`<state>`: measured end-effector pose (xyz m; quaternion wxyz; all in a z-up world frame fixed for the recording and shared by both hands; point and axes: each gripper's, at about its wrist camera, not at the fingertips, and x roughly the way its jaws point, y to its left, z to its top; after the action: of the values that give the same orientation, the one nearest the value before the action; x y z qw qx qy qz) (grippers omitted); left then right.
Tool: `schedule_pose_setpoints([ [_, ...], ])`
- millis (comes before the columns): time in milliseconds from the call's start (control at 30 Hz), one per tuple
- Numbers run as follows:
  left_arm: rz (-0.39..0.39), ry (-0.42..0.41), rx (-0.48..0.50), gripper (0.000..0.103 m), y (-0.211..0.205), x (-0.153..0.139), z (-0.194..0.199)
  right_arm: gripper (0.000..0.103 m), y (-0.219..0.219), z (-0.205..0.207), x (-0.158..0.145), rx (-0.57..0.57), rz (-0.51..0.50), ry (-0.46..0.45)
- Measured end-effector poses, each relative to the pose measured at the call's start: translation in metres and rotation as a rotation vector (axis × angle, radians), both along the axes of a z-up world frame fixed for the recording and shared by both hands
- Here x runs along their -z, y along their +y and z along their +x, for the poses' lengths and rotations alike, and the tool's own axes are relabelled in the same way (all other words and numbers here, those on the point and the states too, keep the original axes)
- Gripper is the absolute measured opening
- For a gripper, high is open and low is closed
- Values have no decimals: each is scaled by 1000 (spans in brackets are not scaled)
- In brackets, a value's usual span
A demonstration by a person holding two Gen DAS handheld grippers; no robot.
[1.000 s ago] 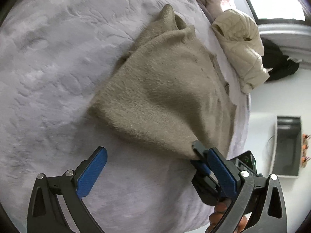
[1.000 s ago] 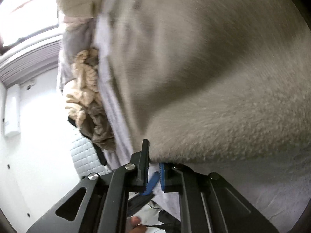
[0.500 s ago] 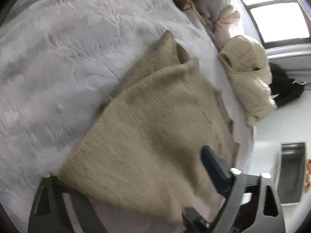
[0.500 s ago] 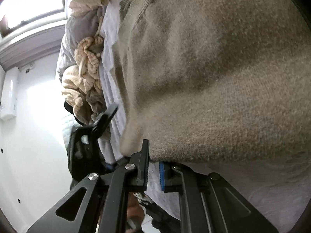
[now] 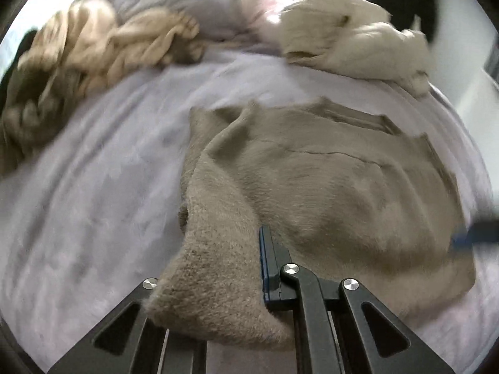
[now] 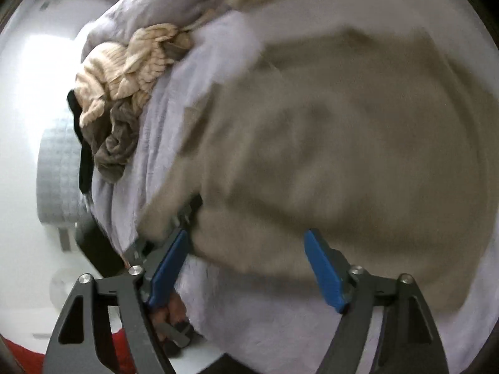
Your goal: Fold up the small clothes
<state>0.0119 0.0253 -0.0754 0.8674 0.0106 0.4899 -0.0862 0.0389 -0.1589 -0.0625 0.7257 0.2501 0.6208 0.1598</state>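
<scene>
— Left wrist view: we look forward and down along the left gripper (image 5: pixel 215 277) from close above the bed (image 5: pixel 93 187); the taupe sweater (image 5: pixel 327 187) fills centre to 3 o'clock, the clothes pile (image 5: pixel 78 62) sits at 10 o'clock.

— Right wrist view: we sit nearer still, tilted, over the right gripper (image 6: pixel 249 268). Shared: the sweater (image 6: pixel 343 140), the bed (image 6: pixel 234 311), the pile (image 6: pixel 124 71) at 10 o'clock, and the left gripper (image 6: pixel 174 227) at 8 o'clock.

A lilac blanket (image 5: pixel 93 162) carries a cream jacket (image 5: pixel 352 43) and striped knit (image 6: pixel 124 65) — heaped at its edge.
</scene>
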Motion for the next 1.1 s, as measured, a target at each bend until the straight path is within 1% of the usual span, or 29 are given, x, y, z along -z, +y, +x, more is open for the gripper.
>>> schedule_pose_setpoints([
  [67,35,-34,40,12,-5,-3,-7,81,13,36,-10,-68,-49,-4],
  [100,59,-58,64,12,-8,-5,-10,81,19,47,-11,-96,-63,5],
  [200,103,-96,112,12,-13,-7,-15,82,56,92,-10,-223,-95,37],
  [267,123,-111,133,12,-18,-8,-17,85,91,118,-3,-325,-138,60],
  [300,134,-120,146,12,-20,-8,-18,86,104,127,2,-355,-153,77],
  [333,140,-127,155,12,-20,-8,-20,87,120,136,9,-387,-174,102],
  [367,143,-133,160,12,-20,-9,-21,91,137,145,18,-423,-192,136],
  [400,147,-141,169,12,-20,-9,-22,96,148,151,24,-447,-207,162],
  [467,155,-151,181,12,-21,-8,-19,101,171,159,38,-492,-258,192],
  [600,162,-164,193,12,-24,-7,-20,101,204,169,61,-563,-389,225],
  [700,171,-172,202,12,-26,-7,-21,100,214,172,80,-590,-476,250],
  [733,172,-173,203,12,-27,-7,-22,98,213,171,85,-590,-494,256],
  [767,174,-173,205,12,-27,-7,-22,81,211,171,87,-587,-502,251],
  [800,175,-173,207,12,-27,-7,-22,41,206,170,88,-578,-528,234],
  [833,177,-172,208,12,-27,-8,-22,27,200,169,87,-570,-543,222],
  [867,177,-170,210,12,-28,-9,-23,19,191,169,83,-551,-517,207],
  [933,171,-178,219,12,-30,-16,-24,16,167,168,67,-493,-424,166],
  [1000,167,-196,236,12,-34,-25,-27,16,146,165,51,-447,-358,120],
  [1100,151,-236,281,12,-50,-47,-33,15,105,155,19,-367,-248,44],
])
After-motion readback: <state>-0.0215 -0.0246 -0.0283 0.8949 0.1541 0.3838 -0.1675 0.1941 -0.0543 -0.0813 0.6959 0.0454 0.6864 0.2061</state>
